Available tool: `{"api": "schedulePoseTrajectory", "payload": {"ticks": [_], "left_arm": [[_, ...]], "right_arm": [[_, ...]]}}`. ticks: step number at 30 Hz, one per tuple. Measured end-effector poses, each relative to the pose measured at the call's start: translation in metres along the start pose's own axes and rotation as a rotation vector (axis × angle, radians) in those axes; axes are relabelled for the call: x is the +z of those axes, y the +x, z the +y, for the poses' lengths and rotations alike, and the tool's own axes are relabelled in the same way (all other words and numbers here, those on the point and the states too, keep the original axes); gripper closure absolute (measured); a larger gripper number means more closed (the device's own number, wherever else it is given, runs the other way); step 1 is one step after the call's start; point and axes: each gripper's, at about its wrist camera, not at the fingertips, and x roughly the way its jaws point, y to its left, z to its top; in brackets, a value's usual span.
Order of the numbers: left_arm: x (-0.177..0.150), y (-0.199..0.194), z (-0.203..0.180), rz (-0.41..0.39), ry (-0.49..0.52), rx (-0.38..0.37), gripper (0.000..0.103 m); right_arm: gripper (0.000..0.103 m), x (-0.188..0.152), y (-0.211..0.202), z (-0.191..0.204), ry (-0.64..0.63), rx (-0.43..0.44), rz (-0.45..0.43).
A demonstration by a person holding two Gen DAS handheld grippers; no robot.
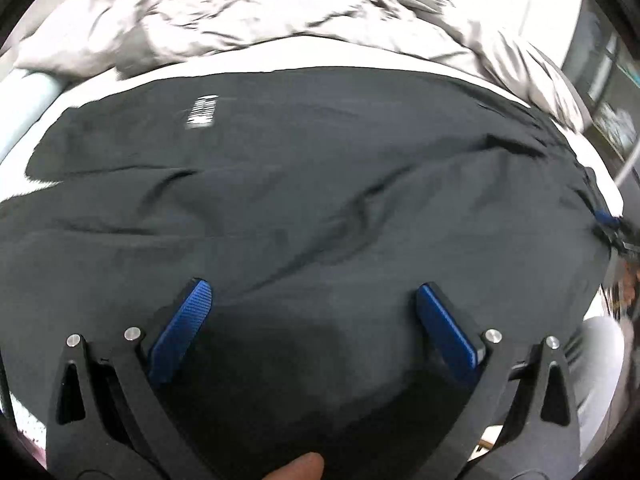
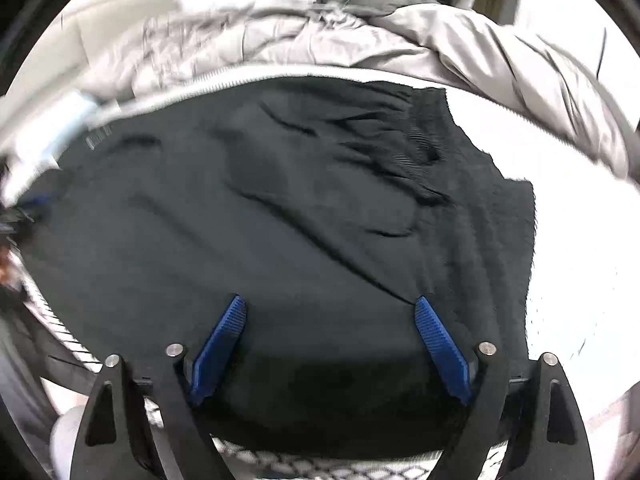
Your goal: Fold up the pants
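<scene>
Black pants [image 1: 304, 200] lie spread flat on a white bed [image 2: 580, 240], wrinkled across the middle; a small white label [image 1: 202, 112] shows near the far edge. A rumpled grey duvet [image 1: 240, 20] is heaped beyond them. Left gripper [image 1: 314, 296]: blue-padded fingers [image 1: 184, 328] wide apart over the near cloth, nothing pinched. Right gripper [image 2: 330, 310]: fingers [image 2: 440, 344] likewise apart above the pants, pads clear of fabric. A fingertip [image 1: 298, 468] shows at the left view's bottom edge.
</scene>
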Motion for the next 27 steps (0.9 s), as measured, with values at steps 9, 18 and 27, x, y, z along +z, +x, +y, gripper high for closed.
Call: {"api": "schedulePoseTrajectory", "payload": {"ticks": [9,18,27], "left_arm": [[0.036,-0.009,-0.082,0.009,0.15,-0.147,0.001],[0.05,0.042,-0.087,0.161,0.147,-0.238,0.002],[0.031,0.004,-0.075,0.045,0.196,-0.095,0.001]], "right_arm": [[0.015,0.045,0.001,0.093,-0.152,0.059,-0.049],[0.015,0.075,0.068,0.128,-0.249,0.035,0.057],[0.017,0.056,0.022,0.035,0.047,-0.144,0.017]]}}
